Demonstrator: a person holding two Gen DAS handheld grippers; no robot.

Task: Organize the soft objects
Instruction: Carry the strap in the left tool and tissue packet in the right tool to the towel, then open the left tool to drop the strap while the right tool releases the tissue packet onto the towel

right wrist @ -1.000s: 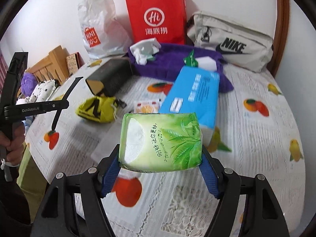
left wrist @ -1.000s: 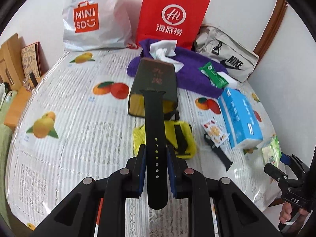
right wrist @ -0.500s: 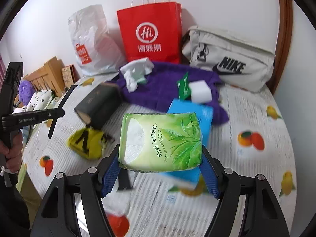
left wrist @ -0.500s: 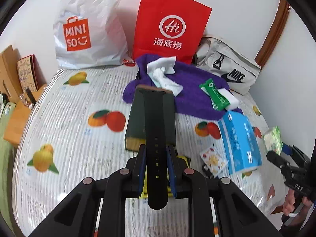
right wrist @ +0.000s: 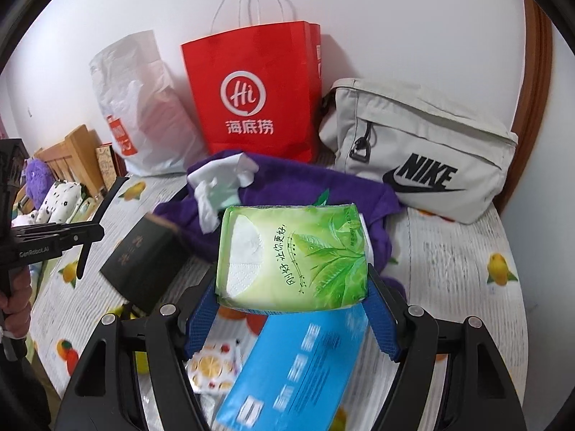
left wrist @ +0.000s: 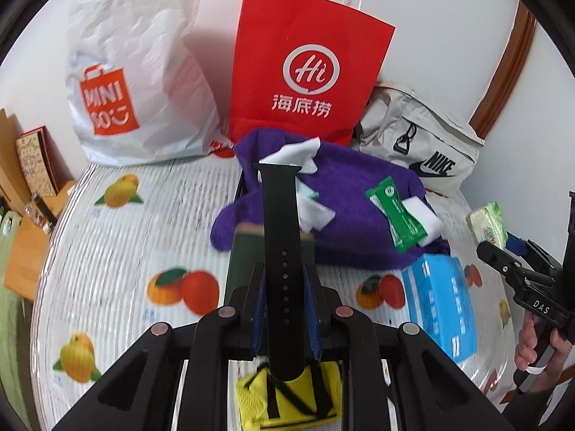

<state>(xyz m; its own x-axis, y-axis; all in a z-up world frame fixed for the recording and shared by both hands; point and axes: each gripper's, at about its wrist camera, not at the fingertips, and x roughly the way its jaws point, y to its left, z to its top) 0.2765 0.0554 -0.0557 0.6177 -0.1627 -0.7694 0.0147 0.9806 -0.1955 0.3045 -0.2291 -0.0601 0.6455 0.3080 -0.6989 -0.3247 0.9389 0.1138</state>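
Left wrist view: left gripper [left wrist: 284, 309] jaws clamped black watch strap [left wrist: 280, 251], held above table [left wrist: 118, 244]. Right gripper [right wrist: 293, 309] jaws gripped green tissue pack [right wrist: 291, 255] over blue tissue box [right wrist: 298, 366].

Both tongs are black plastic frames with blue pads on the inner faces of the fingers and round silver screws at the pivots. The left tongs [left wrist: 284, 309] and right tongs [right wrist: 293, 309] look alike. Seen from the left wrist, white "DAS" lettering marks the right frame; from the right wrist, "GenRobot.AI" marks the left.
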